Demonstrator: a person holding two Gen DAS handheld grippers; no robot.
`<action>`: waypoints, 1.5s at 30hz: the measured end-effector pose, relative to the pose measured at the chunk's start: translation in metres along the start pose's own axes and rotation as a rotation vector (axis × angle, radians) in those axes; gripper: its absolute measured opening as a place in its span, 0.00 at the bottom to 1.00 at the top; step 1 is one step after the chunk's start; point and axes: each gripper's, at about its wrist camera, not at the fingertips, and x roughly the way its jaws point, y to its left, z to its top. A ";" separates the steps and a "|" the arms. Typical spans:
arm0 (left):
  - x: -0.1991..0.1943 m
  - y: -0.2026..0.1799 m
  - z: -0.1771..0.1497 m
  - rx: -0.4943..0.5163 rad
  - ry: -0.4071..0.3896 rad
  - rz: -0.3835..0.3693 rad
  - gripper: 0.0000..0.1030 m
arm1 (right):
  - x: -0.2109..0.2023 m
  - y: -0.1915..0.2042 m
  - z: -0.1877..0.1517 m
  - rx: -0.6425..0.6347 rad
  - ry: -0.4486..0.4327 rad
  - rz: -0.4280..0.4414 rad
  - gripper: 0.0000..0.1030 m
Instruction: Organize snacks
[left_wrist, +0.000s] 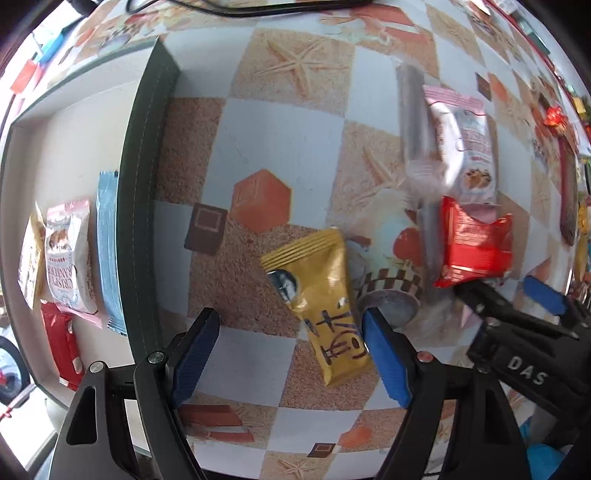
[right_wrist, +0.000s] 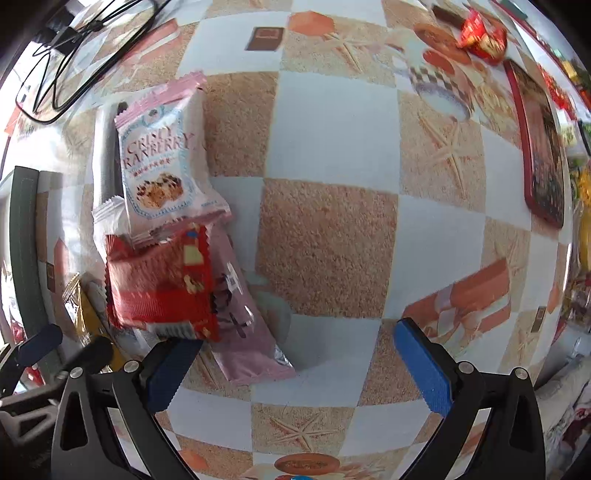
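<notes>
Left wrist view: left gripper (left_wrist: 290, 352) gapes over the yellow packet (left_wrist: 325, 306) beside the box (left_wrist: 144, 192), seemingly poised to collect it. Right gripper (right_wrist: 299, 363) stands apart, empty, beside the snack pile (right_wrist: 162, 229).

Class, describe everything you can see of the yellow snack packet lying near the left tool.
The yellow snack packet is a glossy foil-like pouch with crimped ends, dark brush-style characters and a small dark picture. It lies flat and slanted on the patterned tablecloth, between the open fingers of the left tool, its lower end beside the right-hand blue pad, seemingly ungripped.
</notes>
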 end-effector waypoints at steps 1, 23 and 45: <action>0.001 0.000 -0.002 -0.004 -0.008 0.013 0.80 | 0.000 0.003 0.006 -0.013 -0.005 -0.009 1.00; -0.002 -0.038 -0.062 0.353 -0.026 -0.013 0.25 | -0.007 -0.068 -0.069 0.129 0.035 0.138 0.27; 0.027 -0.043 -0.086 0.515 0.016 0.124 1.00 | 0.013 -0.065 -0.037 0.186 0.099 0.057 1.00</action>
